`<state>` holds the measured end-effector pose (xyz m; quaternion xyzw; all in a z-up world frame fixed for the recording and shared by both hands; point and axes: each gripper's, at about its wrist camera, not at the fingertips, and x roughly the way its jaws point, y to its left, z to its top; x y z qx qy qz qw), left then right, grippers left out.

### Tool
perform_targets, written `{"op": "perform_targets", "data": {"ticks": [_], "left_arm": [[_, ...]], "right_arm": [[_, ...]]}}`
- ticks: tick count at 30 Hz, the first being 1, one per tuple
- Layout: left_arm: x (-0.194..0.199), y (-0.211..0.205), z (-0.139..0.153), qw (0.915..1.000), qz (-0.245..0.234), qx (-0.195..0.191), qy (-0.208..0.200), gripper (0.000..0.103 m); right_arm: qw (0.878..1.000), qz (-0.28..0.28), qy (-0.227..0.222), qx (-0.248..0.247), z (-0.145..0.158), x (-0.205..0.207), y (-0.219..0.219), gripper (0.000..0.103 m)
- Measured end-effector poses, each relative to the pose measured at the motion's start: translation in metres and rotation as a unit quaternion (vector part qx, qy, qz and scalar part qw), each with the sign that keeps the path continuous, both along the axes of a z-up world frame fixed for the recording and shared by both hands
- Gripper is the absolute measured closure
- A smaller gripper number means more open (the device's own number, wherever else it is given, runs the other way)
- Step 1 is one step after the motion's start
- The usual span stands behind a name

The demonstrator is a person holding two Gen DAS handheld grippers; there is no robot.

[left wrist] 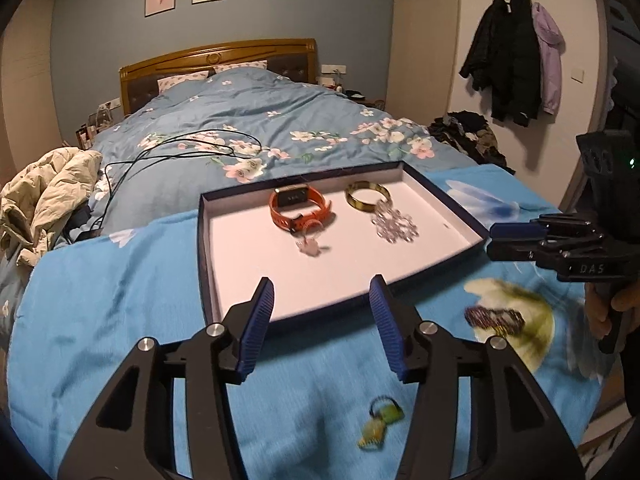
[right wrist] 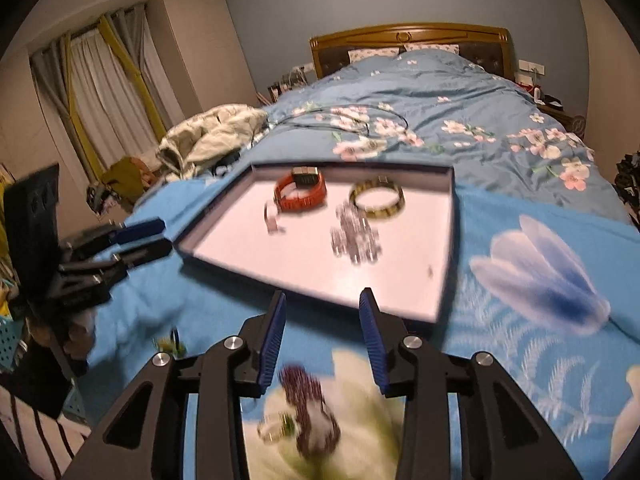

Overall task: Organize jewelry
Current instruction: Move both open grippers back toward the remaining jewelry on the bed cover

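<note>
Lying on the blue bedspread (left wrist: 120, 300), the shallow box (left wrist: 208, 248) holds an orange watch (left wrist: 300, 204) at 11 o'clock, a gold bangle (left wrist: 366, 196) at 1 o'clock and a crystal bracelet (left wrist: 394, 226) beside it. Both the left gripper (left wrist: 322, 300) and right gripper (right wrist: 322, 316) hover with fingers spread, empty. A dark beaded bracelet (right wrist: 306, 392) sits under the right gripper, outside the box.

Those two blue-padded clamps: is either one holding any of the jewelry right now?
No. The left gripper and right gripper both have open, empty jaws. The dark beaded bracelet lies loose on the blue floral blanket beneath the right one.
</note>
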<state>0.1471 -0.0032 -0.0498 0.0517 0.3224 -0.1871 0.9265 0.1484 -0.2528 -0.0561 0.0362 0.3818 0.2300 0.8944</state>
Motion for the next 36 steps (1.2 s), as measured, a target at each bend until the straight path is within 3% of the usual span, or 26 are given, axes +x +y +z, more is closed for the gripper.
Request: {"op": "perform_targets", "data": {"ticks": [8,19,30,36], "left_arm": [[-0.027,0.008,-0.009,0.9999,-0.005,0.005,0.008,0.054],[-0.053,0.011,-0.021,0.9994,-0.025,0.009,0.023,0.053],[-0.068,-0.007,-0.034,0.9977,-0.054,0.027,0.029,0.052],[-0.067,-0.008,-0.038,0.9974,-0.054,0.029,0.037,0.052]], "right_arm": [[1.0,-0.013,0.027,-0.006,-0.021,-0.028,-0.01,0.067],[0.999,-0.01,0.035,0.0,-0.027,-0.047,-0.011,0.068],[0.999,0.036,0.032,-0.006,-0.026,-0.07,0.02,0.068],[0.998,0.031,0.048,-0.011,-0.037,-0.066,0.026,0.069]]}}
